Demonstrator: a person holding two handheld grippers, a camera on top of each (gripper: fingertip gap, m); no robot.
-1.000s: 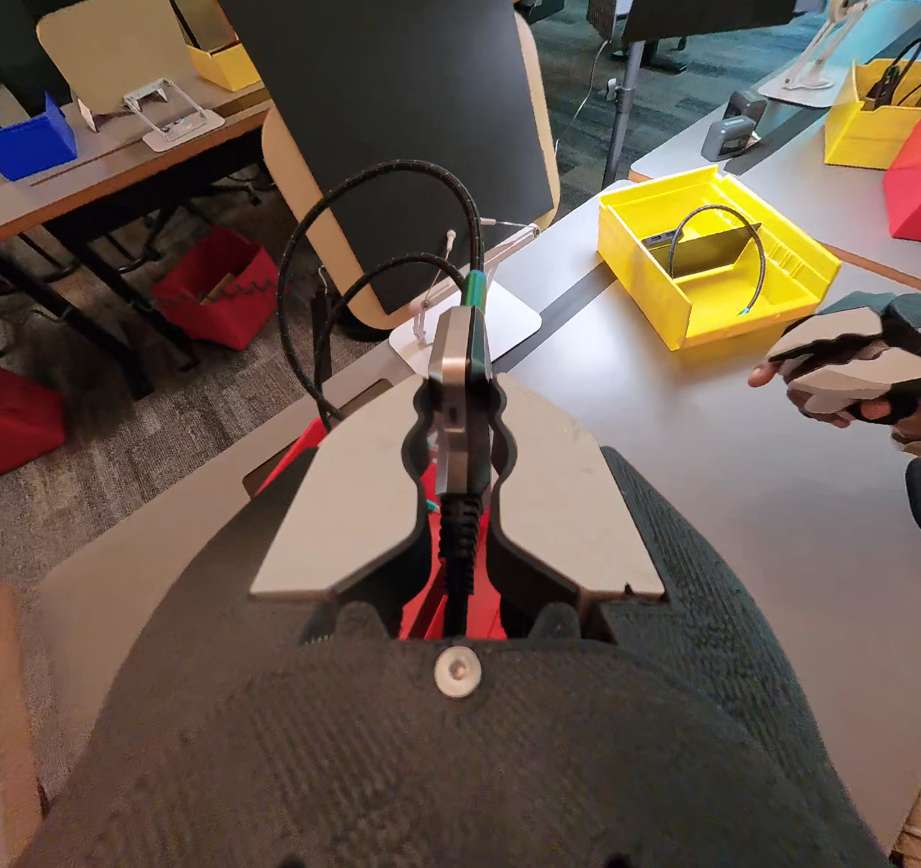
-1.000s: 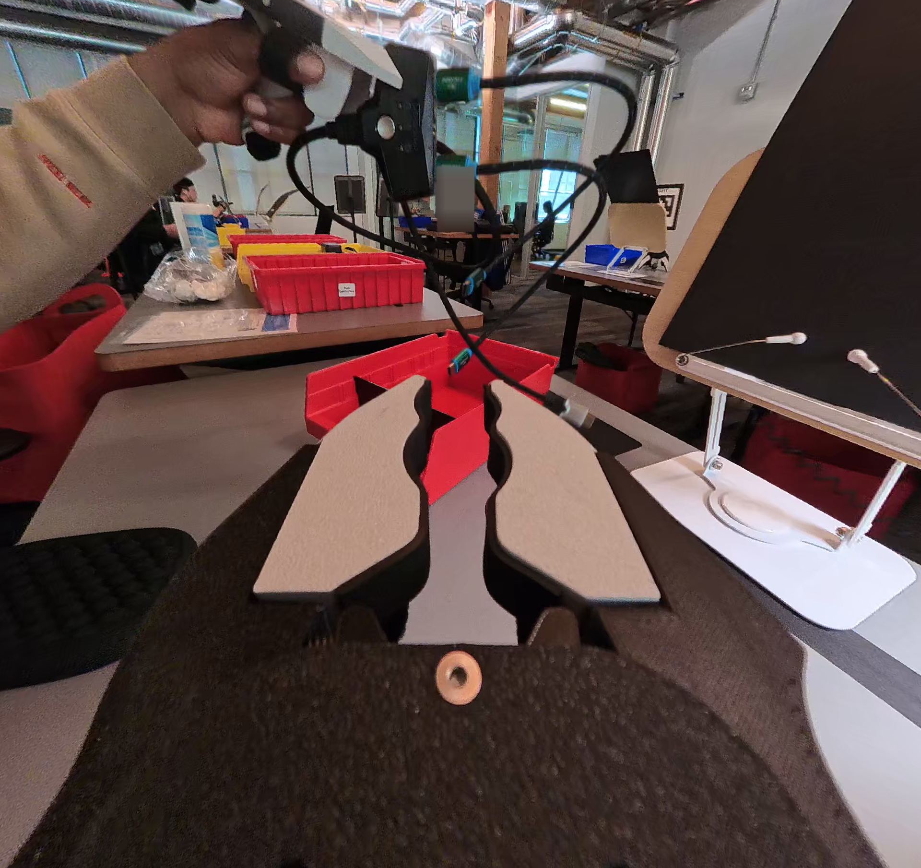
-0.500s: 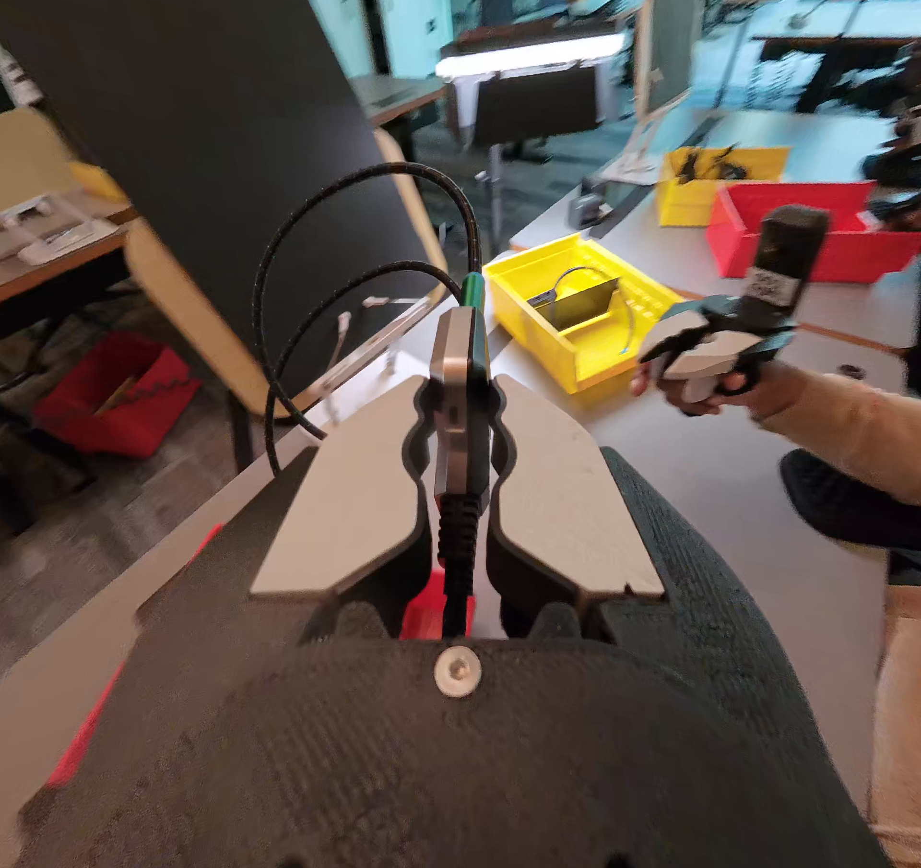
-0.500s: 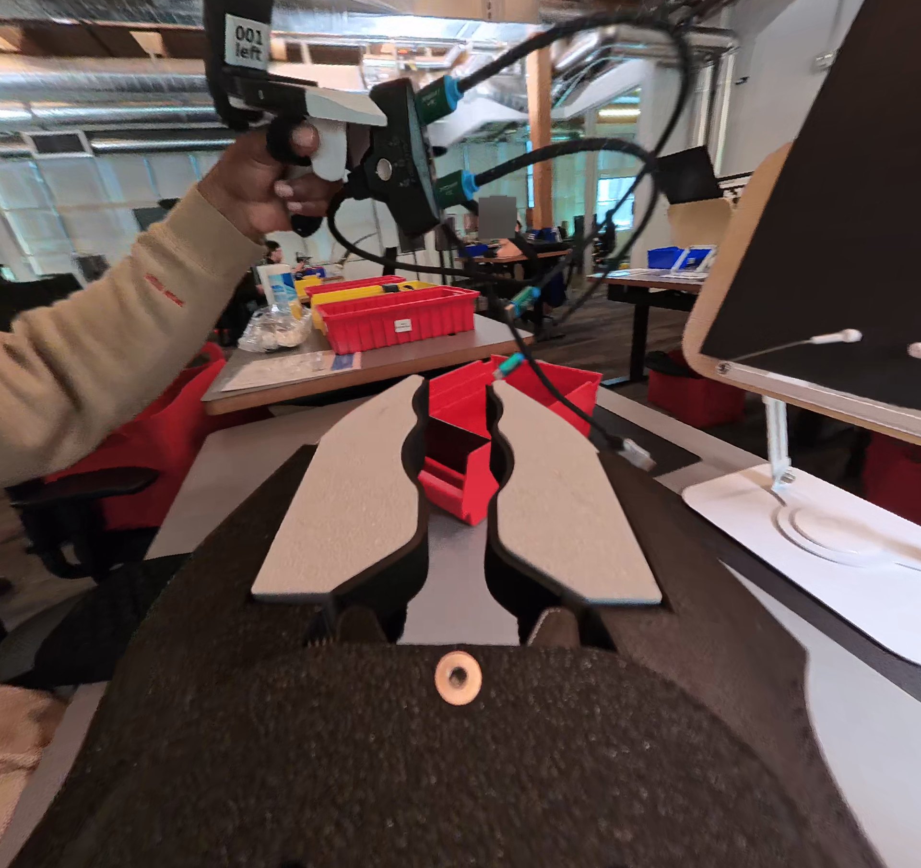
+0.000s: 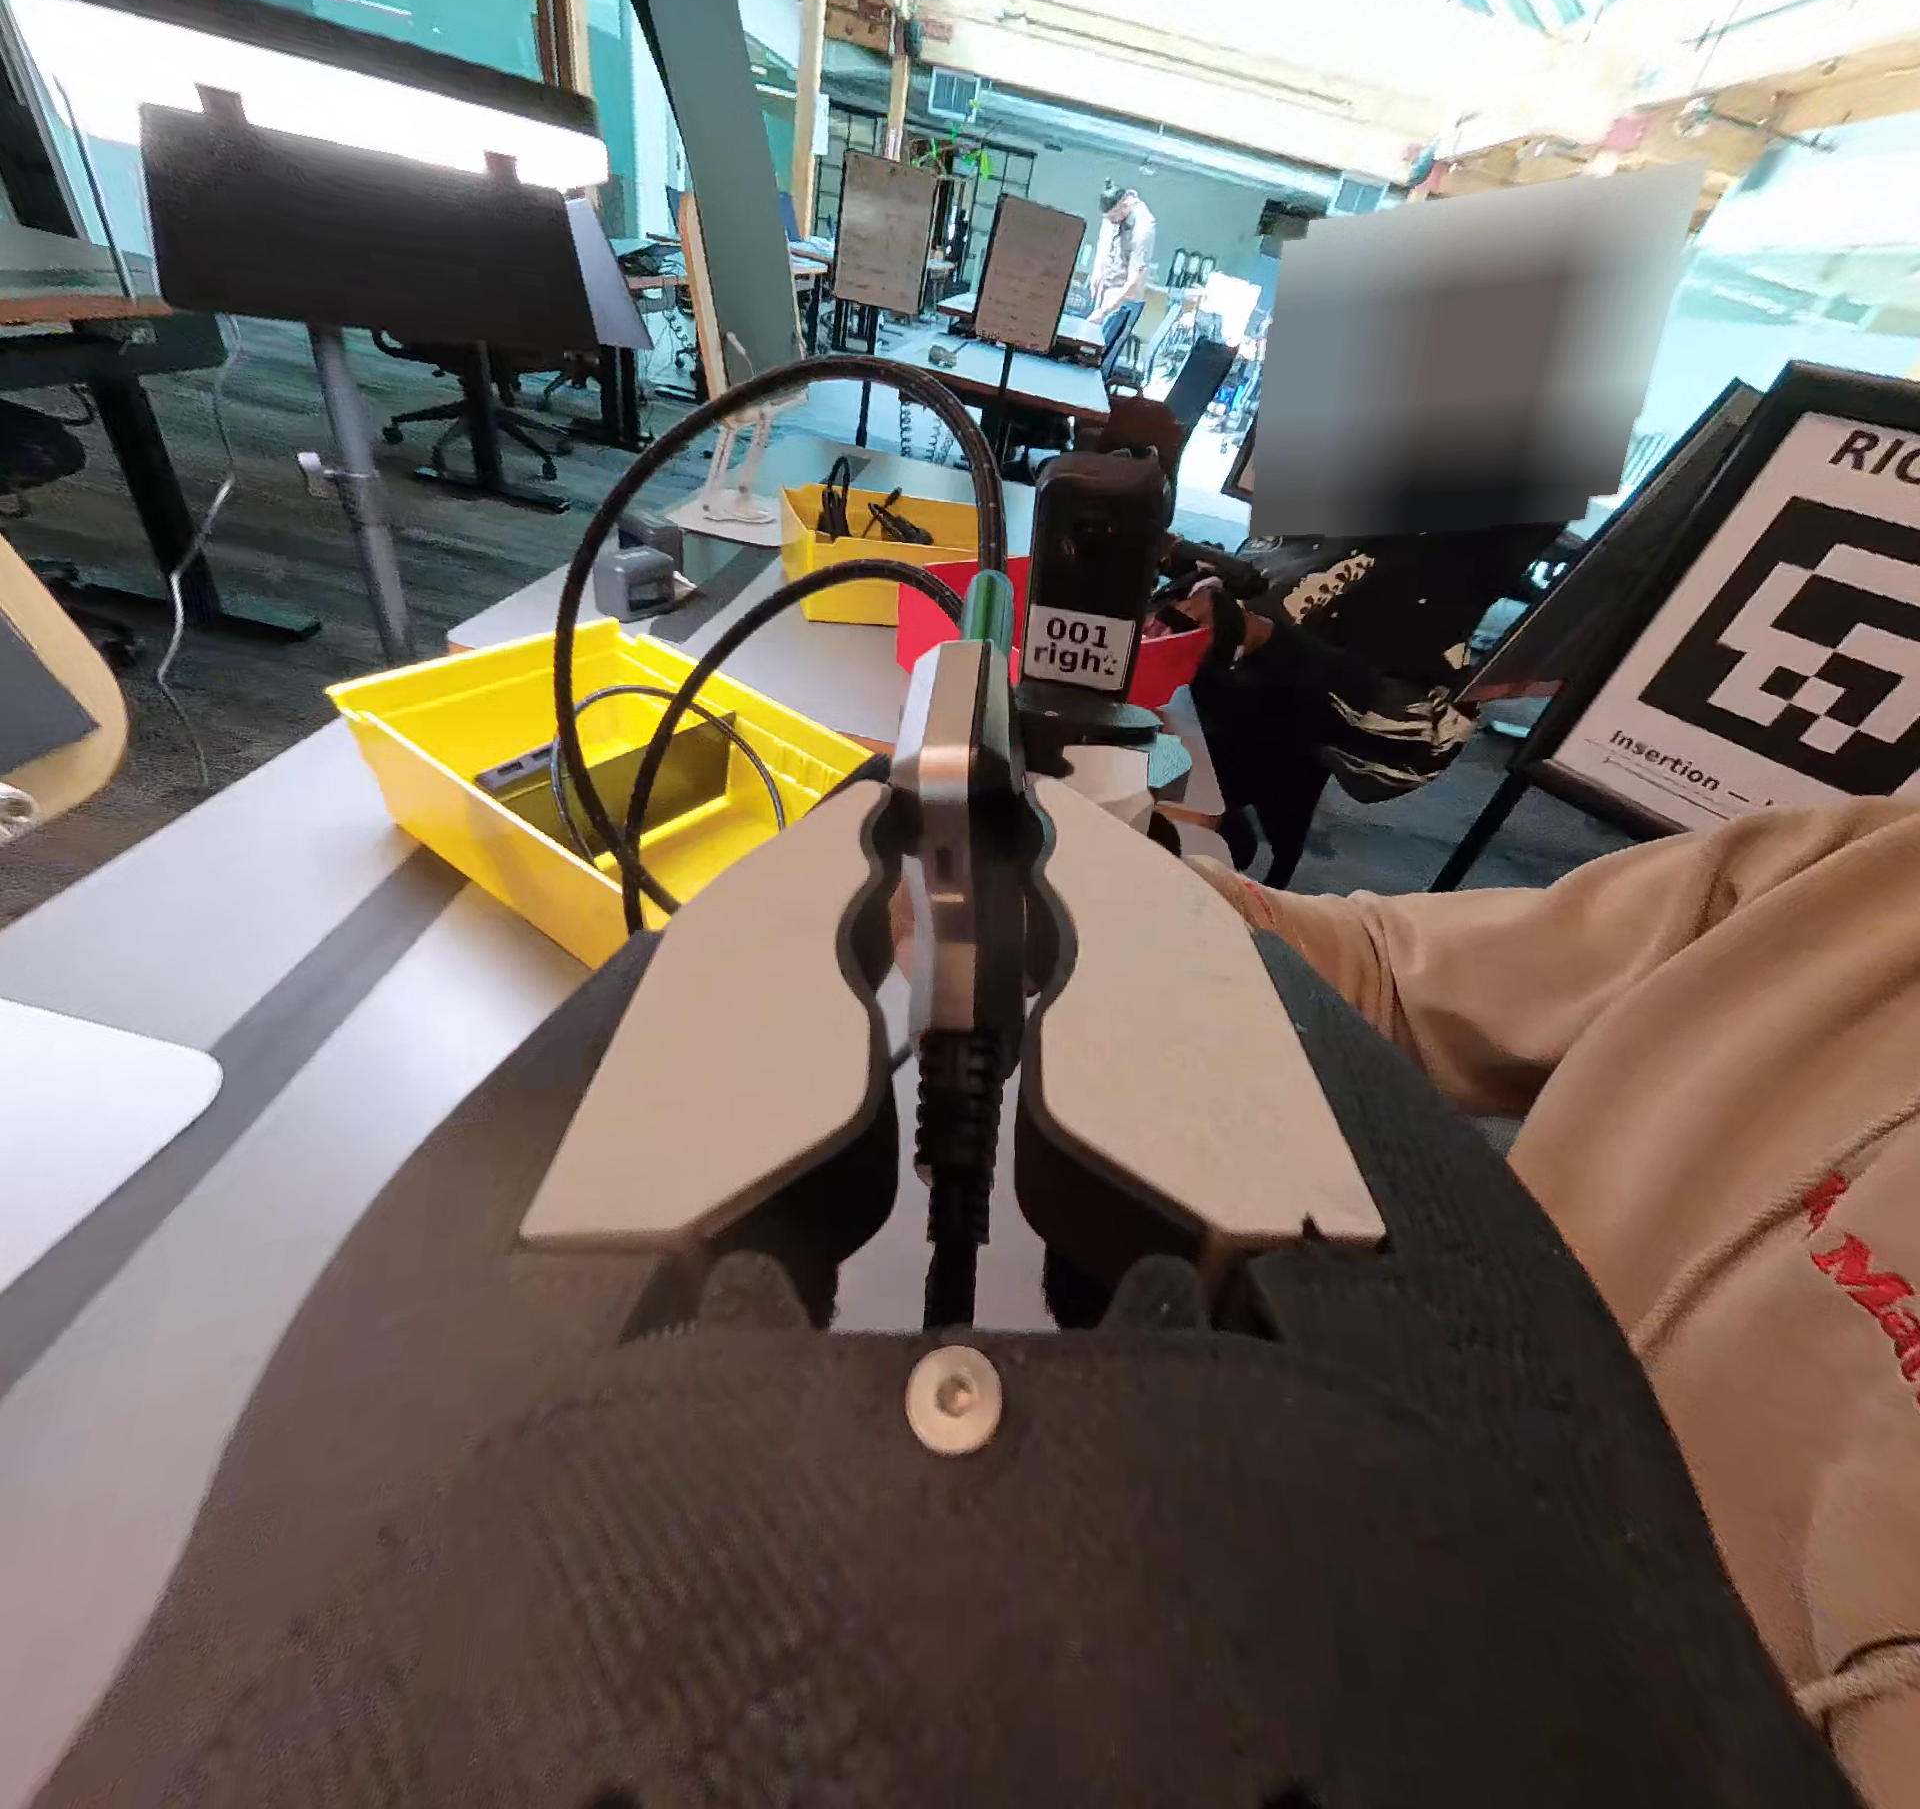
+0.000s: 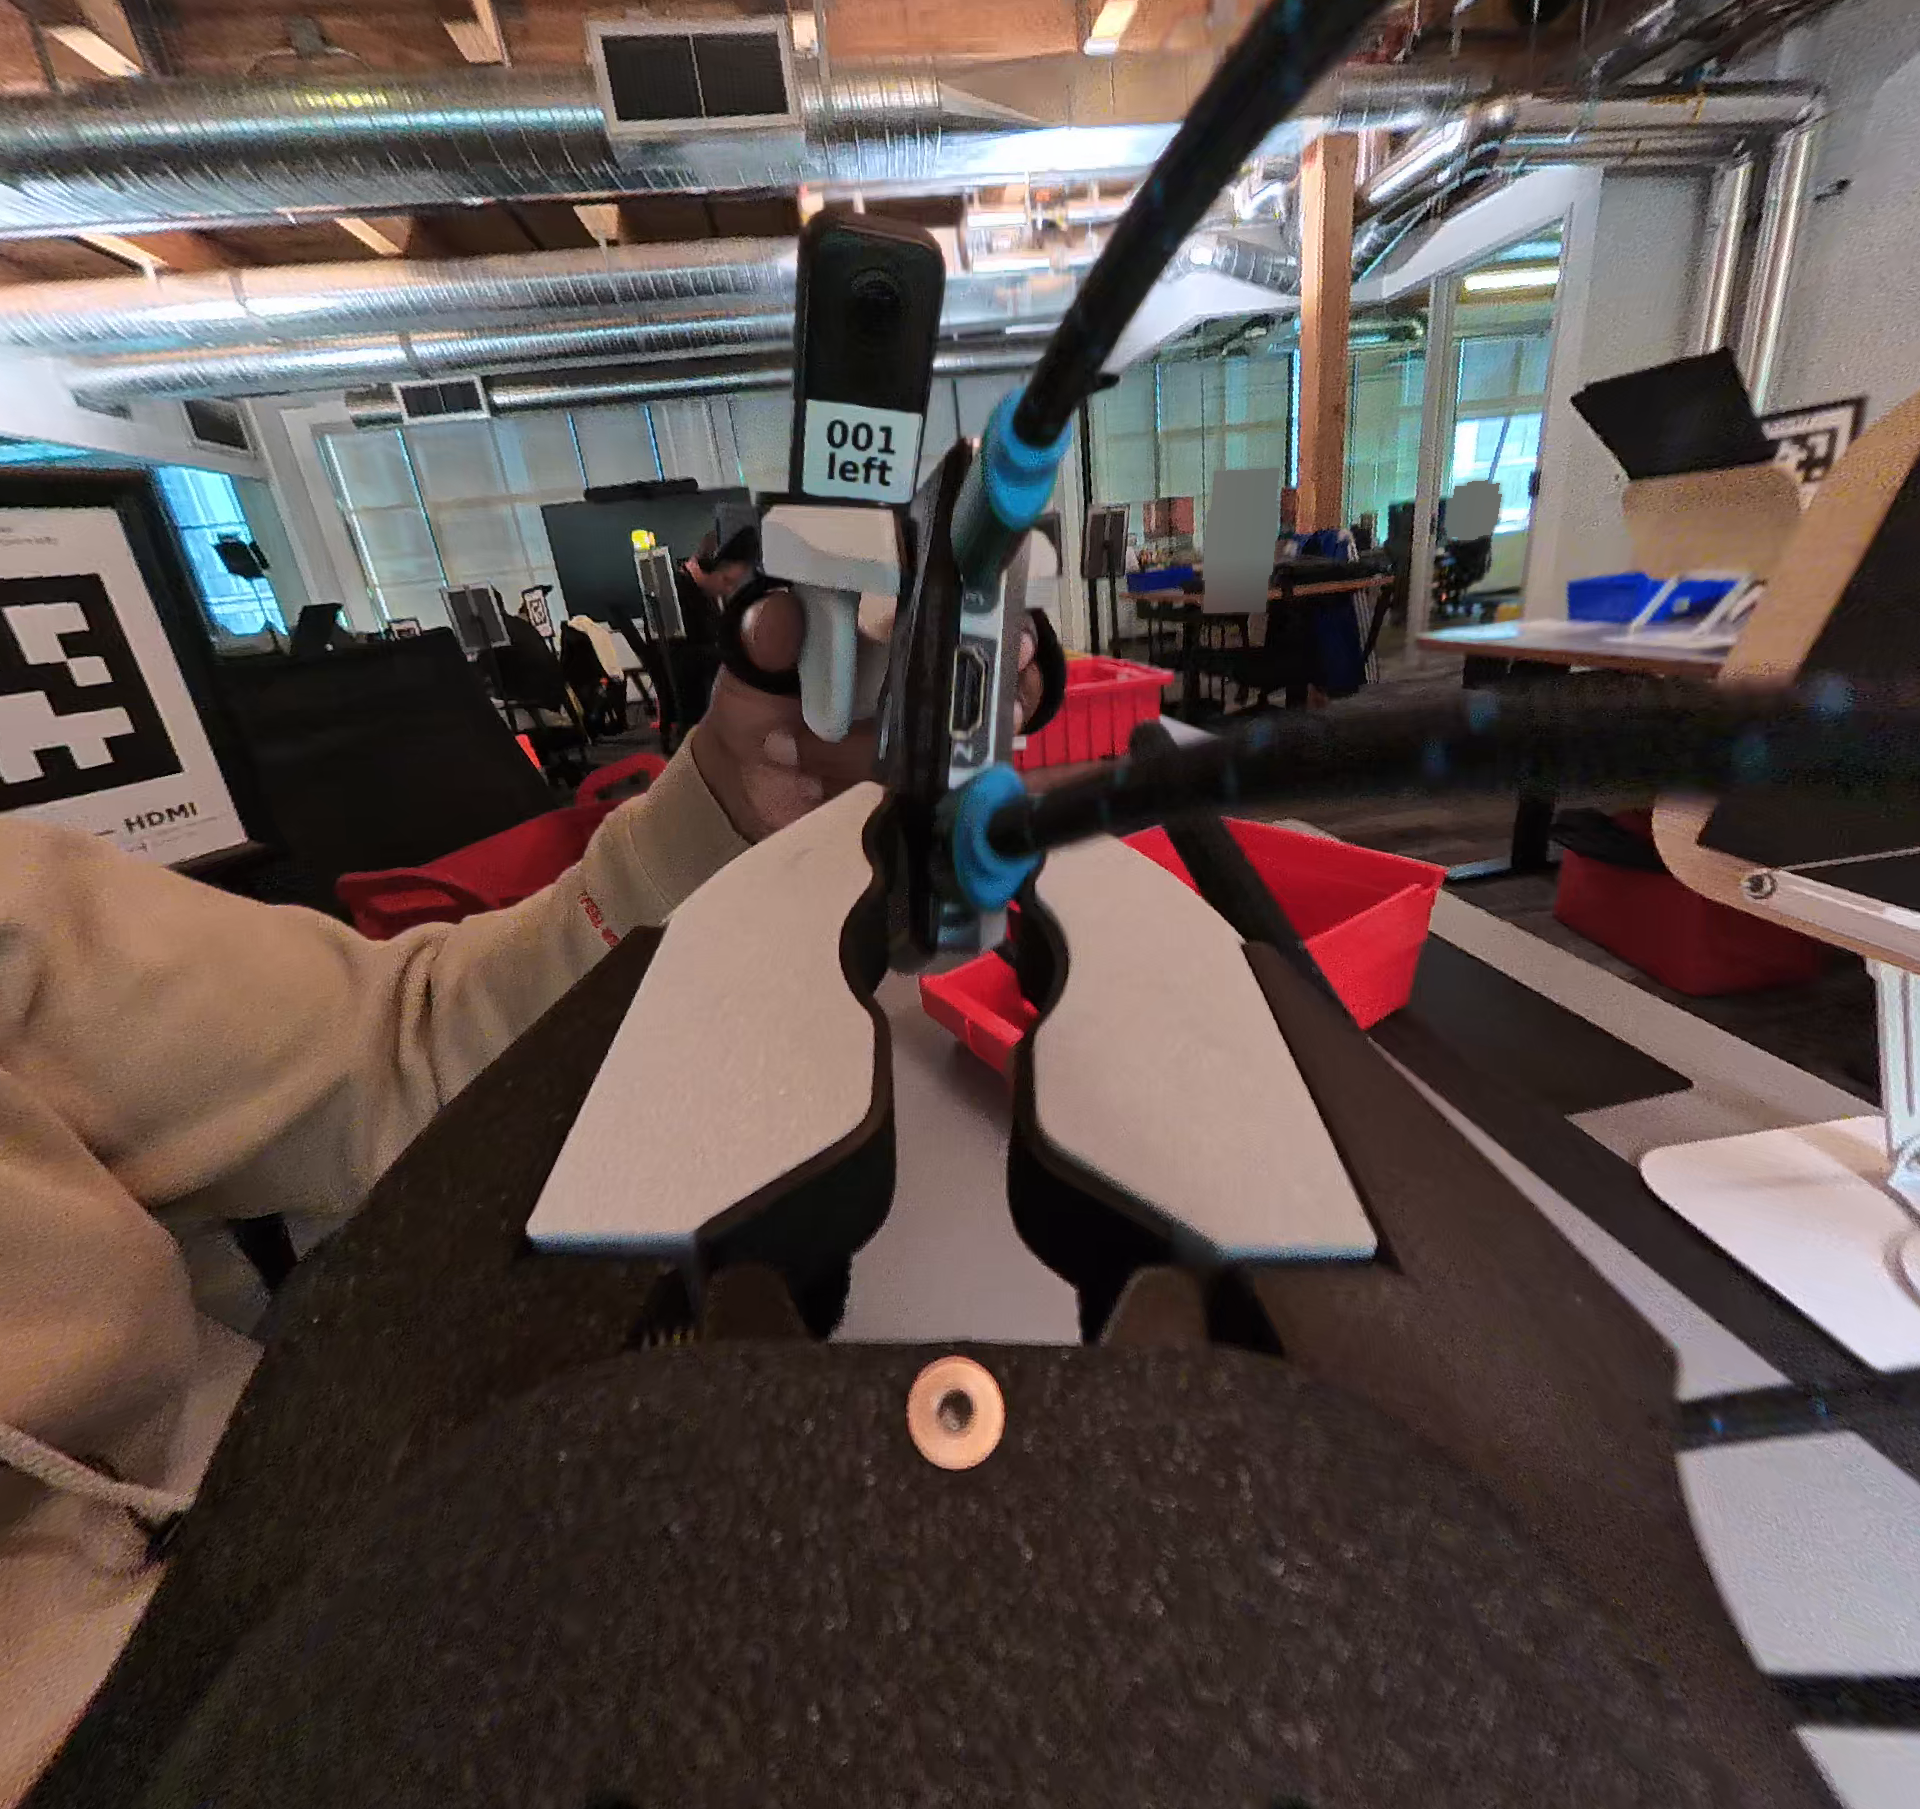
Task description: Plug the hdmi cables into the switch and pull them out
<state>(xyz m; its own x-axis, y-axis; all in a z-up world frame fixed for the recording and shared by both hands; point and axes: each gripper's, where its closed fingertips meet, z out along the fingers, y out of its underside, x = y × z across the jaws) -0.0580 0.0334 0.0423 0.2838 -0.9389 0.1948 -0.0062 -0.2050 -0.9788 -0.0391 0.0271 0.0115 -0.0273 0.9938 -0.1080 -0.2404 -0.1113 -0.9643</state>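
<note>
My left gripper [image 5: 951, 824] is shut on the grey HDMI switch [image 5: 948, 886], held on edge in the air. Two black braided cables [image 5: 582, 554] loop out of the switch's far end; a green plug collar [image 5: 985, 606] shows above it. In the right wrist view the switch [image 6: 971, 699] faces me with an upper plug [image 6: 1023, 471] and a lower plug [image 6: 982, 834] seated, both blue-collared, and a bare port between them. My right gripper [image 6: 956, 855] is open, and its fingertips stand on either side of the lower plug.
A yellow bin [image 5: 447, 720] with a cable and a dark box stands on the grey table to the left. A red bin [image 6: 1351, 918] sits behind the switch. A white stand base [image 6: 1787, 1229] is at the right. A person's beige sleeve [image 5: 1662, 1084] fills the right. Across from one pair of fingers to the other is roughly 4 centimetres.
The left gripper swung right with the switch and now faces the right gripper. The right gripper rose and closed in, so the lower plug now lies between its fingertips.
</note>
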